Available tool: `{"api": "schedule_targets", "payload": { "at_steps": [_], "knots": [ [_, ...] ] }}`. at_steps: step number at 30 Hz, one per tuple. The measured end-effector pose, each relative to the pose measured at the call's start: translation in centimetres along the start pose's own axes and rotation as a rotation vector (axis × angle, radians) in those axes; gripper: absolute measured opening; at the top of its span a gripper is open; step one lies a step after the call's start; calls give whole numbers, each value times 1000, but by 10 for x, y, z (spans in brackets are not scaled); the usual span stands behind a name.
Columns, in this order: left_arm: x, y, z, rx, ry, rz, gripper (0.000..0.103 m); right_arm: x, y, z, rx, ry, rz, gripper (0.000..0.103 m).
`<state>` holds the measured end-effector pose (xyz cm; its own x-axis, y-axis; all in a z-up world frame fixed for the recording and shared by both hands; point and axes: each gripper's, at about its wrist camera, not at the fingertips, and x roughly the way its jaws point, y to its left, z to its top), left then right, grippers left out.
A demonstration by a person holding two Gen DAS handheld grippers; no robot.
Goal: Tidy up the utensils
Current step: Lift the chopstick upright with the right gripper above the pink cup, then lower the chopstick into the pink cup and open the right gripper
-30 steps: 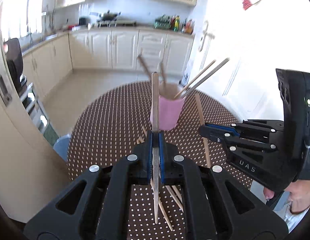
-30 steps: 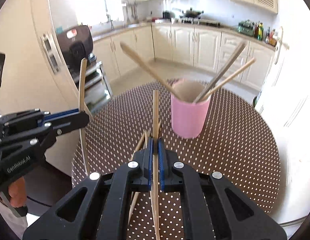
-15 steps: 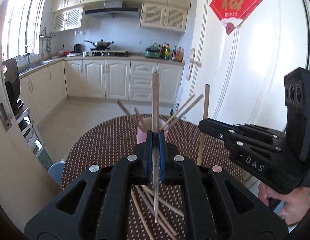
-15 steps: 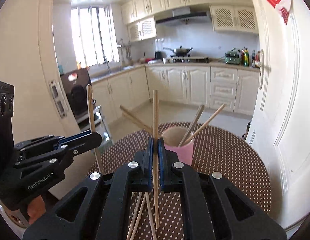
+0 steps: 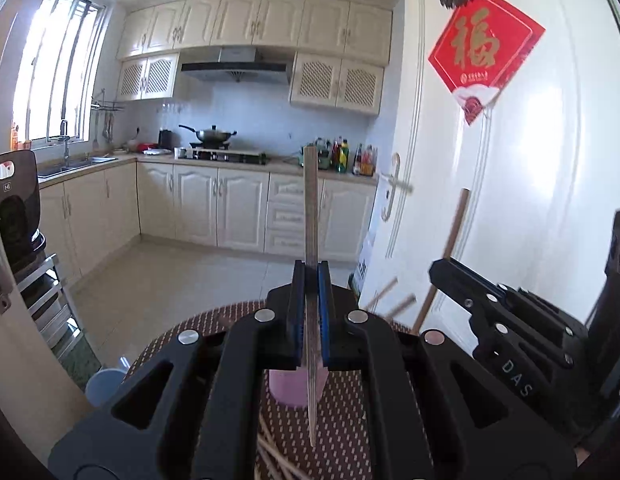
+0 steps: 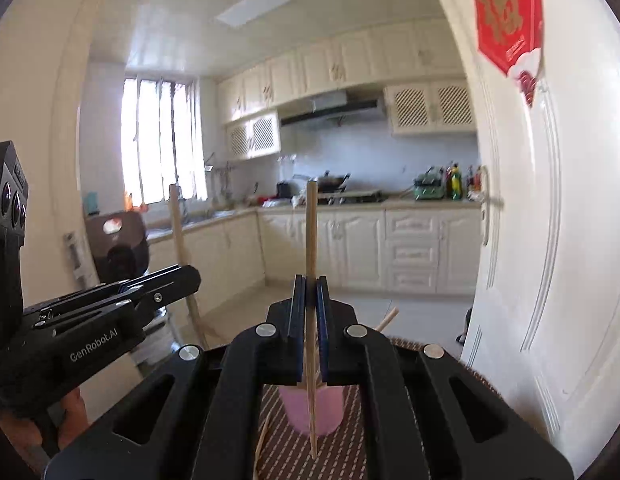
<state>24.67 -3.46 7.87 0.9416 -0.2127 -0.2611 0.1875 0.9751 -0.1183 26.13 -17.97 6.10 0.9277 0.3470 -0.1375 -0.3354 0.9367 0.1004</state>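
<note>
My left gripper [image 5: 310,276] is shut on a wooden chopstick [image 5: 310,216] held upright. My right gripper [image 6: 310,288] is shut on another upright wooden chopstick [image 6: 310,232]. Both are raised above the pink cup [image 6: 298,412], also in the left wrist view [image 5: 290,390], which stands on the brown dotted table [image 5: 341,412] mostly hidden behind the jaws. Chopstick tips [image 5: 393,306] stick out of the cup. Loose chopsticks [image 5: 278,460] lie on the table below. The right gripper shows at the right of the left wrist view [image 5: 441,270], the left gripper at the left of the right wrist view [image 6: 186,276].
A white door [image 5: 509,208] with a red decoration [image 5: 483,54] stands close on the right. Kitchen cabinets [image 5: 214,208] and a counter lie beyond. A blue bin [image 5: 106,384] sits on the floor left of the table. A black appliance [image 5: 14,200] stands at far left.
Both grippers have risen and tilted up with their chopsticks. The cup and table have dropped low in both views, now largely hidden behind the jaws.
</note>
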Motion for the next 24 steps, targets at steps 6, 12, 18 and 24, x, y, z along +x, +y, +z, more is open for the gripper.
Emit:
{"api": "schedule_targets", "payload": {
  "at_steps": [6,12,18,24],
  "knots": [
    [18,-2,13,-12,-64,21,6,9,-17,0,45,-89,-16,4],
    [25,-2,21,-28,-159,43,6,20,-22,2,53,-141,-20,4],
    [42,-5,21,-19,-192,51,6,30,-24,3,80,-165,5,4],
    [52,-2,11,-12,-202,35,6,38,-25,0,92,-172,23,4]
  ]
}}
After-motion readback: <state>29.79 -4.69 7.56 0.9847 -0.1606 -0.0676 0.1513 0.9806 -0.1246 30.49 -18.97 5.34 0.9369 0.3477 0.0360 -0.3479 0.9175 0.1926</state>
